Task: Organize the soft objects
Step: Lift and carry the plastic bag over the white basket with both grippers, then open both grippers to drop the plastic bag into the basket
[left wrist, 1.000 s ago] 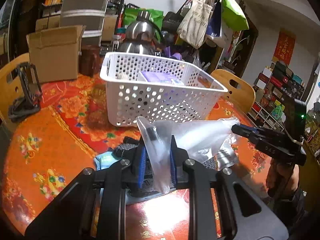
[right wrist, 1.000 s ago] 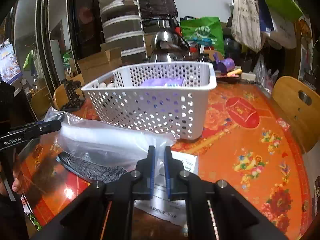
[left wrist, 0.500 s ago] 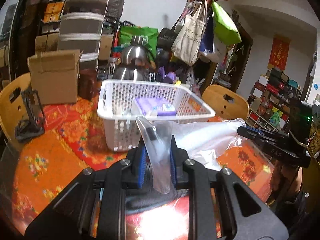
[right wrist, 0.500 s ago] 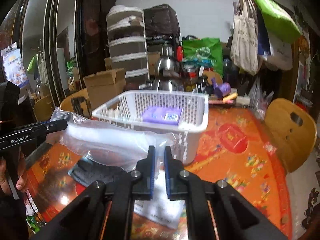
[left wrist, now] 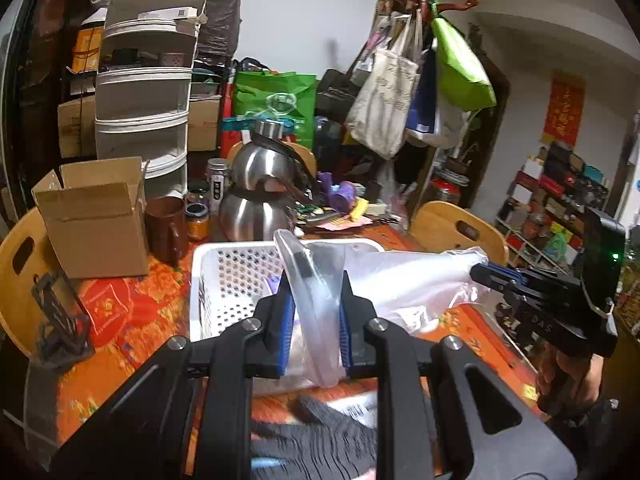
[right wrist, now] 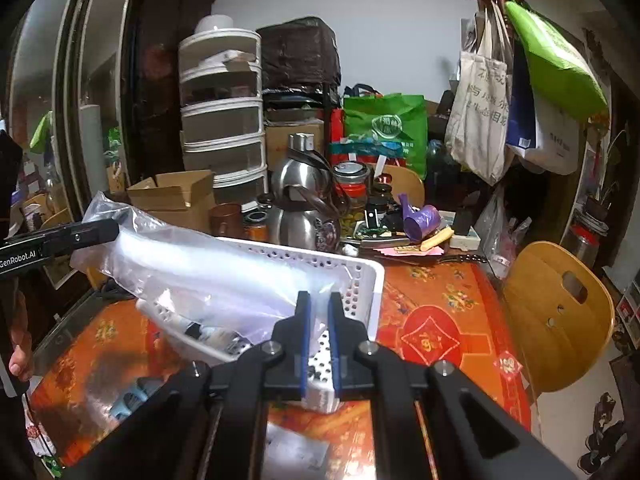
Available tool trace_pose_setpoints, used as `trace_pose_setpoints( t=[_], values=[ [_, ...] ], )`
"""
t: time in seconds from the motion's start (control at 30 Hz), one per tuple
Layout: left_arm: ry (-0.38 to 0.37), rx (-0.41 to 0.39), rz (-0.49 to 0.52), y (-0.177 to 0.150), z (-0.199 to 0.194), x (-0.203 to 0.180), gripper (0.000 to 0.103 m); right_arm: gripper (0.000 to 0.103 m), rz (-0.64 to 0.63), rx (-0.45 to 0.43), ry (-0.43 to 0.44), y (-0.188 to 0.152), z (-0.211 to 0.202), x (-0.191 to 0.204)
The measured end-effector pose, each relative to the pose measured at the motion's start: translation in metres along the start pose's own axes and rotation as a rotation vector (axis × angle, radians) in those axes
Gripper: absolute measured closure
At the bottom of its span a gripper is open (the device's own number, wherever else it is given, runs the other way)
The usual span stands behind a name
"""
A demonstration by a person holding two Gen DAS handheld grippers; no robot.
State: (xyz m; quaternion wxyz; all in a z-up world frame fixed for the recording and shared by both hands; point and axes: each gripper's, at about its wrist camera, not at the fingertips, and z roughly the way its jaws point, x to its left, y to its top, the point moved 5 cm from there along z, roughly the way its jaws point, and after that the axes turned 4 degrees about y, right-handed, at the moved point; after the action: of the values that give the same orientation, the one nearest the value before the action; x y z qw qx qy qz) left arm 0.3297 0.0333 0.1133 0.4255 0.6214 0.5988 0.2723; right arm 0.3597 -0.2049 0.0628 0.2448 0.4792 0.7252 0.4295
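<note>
Holding a clear plastic bag [left wrist: 404, 280] stretched between them, the left gripper [left wrist: 316, 320] pinches one bunched end and the right gripper [right wrist: 319, 336] is clamped tight on the other edge, so the bag hangs in the air above the white basket [left wrist: 224, 280] on the desk [right wrist: 440, 320]. It looks very light, limp and slippery, likely to sag and slide out of a loose pinch, so a gathered fold near each end seems the safest hold. A dark knitted cloth [left wrist: 312, 440] lies on the desk below, soft and easy to take by a bunched edge
</note>
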Motion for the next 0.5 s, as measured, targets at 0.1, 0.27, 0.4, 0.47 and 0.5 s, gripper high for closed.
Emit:
trace_pose_setpoints(
  t=[0.1,0.27,0.4,0.47,0.5],
  values=[
    [0.039,0.032,0.009,0.012,0.028,0.001,0.086,0.096,0.022,0.027,-0.003,0.007,0.023,-0.011],
    [0.086,0.099,-0.004,0.016,0.077,0.014,0.086,0.096,0.029,0.077,-0.011,0.005,0.063,-0.018],
    [0.119,0.142,-0.013,0.005,0.108,0.026,0.086,0.096,0.013,0.111,-0.013,-0.007,0.085,-0.017],
    [0.126,0.153,-0.016,-0.003,0.118,0.03,0.085,0.096,-0.005,0.11,-0.023,-0.01,0.091,-0.017],
    [0.131,0.156,-0.019,-0.005,0.121,0.032,0.077,0.096,-0.01,0.105,-0.027,-0.01,0.093,-0.017]
  ],
)
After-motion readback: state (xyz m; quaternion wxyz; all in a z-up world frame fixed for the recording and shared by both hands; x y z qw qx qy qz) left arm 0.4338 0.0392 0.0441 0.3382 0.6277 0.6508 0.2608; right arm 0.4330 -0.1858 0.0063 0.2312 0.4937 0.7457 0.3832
